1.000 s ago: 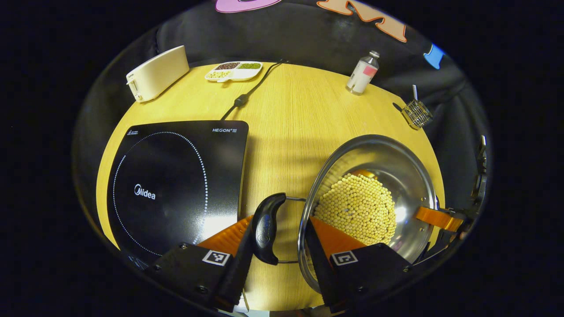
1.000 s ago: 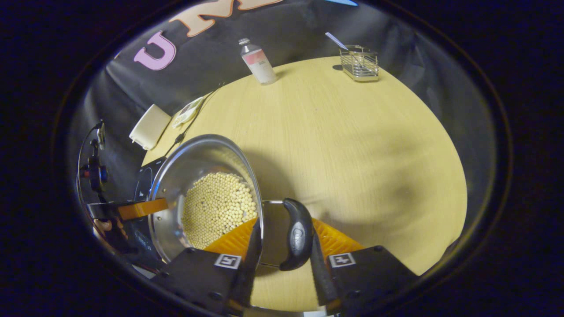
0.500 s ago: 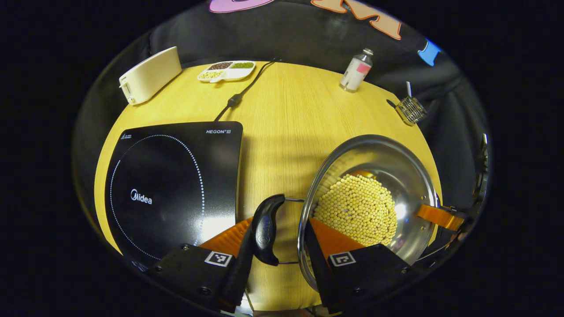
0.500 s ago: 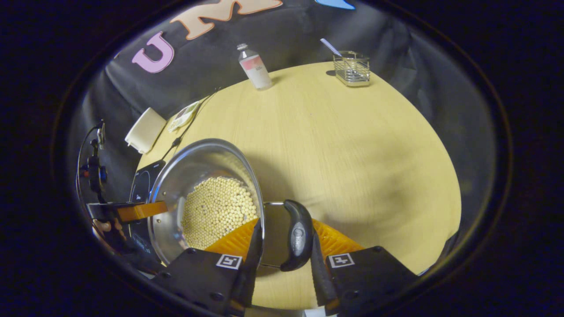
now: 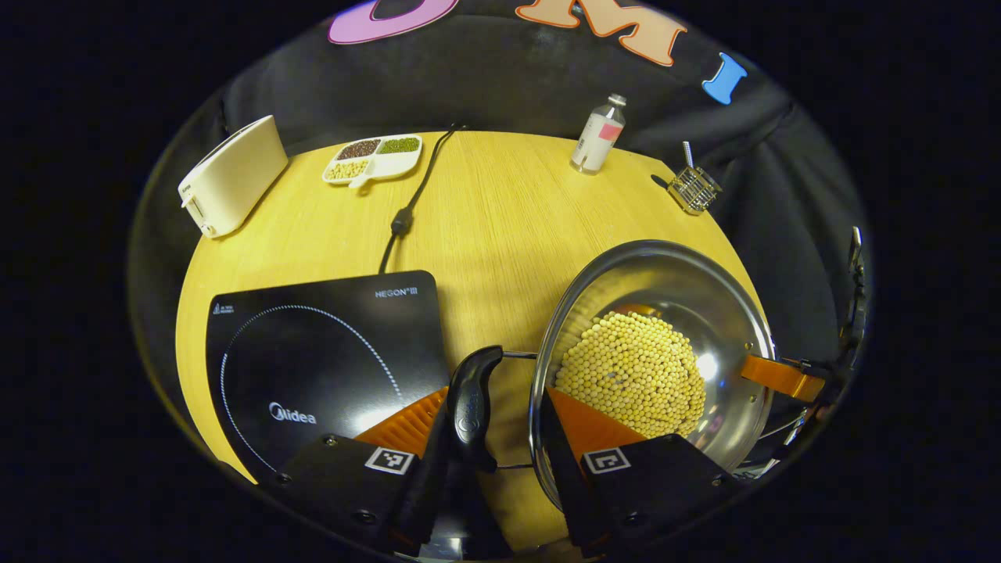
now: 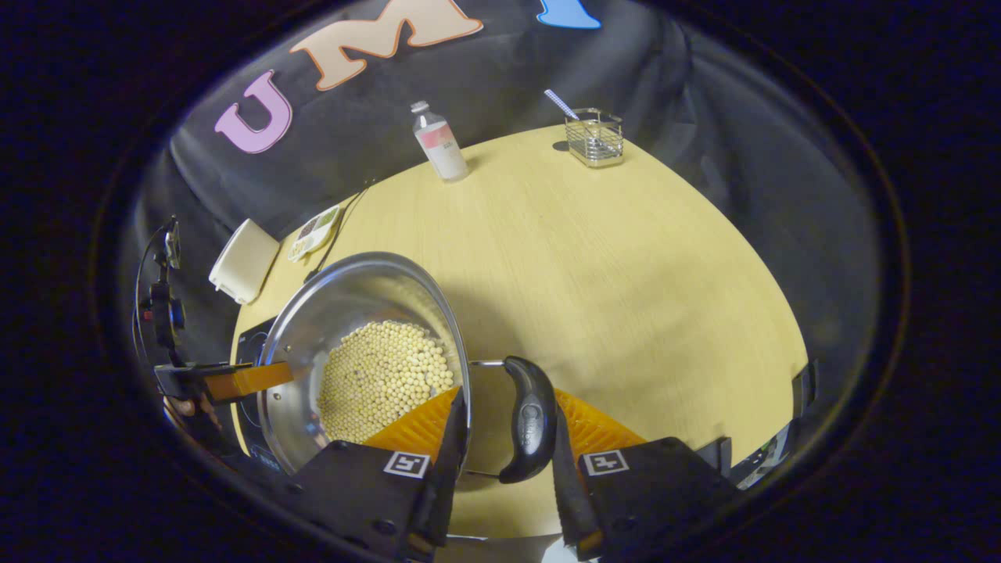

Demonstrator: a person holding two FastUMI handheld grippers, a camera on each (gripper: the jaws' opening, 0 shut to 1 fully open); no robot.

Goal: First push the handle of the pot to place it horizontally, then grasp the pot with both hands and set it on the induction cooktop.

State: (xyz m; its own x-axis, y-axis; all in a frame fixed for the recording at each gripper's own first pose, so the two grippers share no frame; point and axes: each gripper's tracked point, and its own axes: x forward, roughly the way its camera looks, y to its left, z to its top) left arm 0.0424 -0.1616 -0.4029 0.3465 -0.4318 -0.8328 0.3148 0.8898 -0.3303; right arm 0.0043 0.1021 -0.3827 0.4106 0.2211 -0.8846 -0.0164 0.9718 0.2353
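Left gripper view gives us the pot (image 5: 653,352), a steel one half full of pale beans (image 5: 641,374), with both of its black side handles already lying flat. So we judge that the first part of the task, pushing the handle to horizontal, is done. The left hand-held gripper (image 5: 494,438) has its two fingers set around the near handle (image 5: 471,407), one on the outer side and one at the pot wall, and they look closed on it, so we read this as a grip on the handle.

In the right gripper view, the right hand-held gripper (image 6: 500,446) holds the opposite handle (image 6: 532,418) in the same way, fingers narrow and pressing on both sides. The two-handed grasp is therefore made as well. Whether the pot is lifted off the bench (image 5: 500,211) we cannot tell for sure; its base is hidden from us.

What is left is the transfer. The induction cooktop (image 5: 328,352) lies at about 9 o'clock from the pot in the left gripper view, just beside the handle, and its round cooking zone is free. The pot is not over it yet. We think the next move asks both hands to travel together and level, because the beans can roll and shift the weight.

At 12 o'clock, well apart, stand a bottle (image 5: 598,134), a divided dish (image 5: 373,153) and a wire holder (image 5: 693,188).
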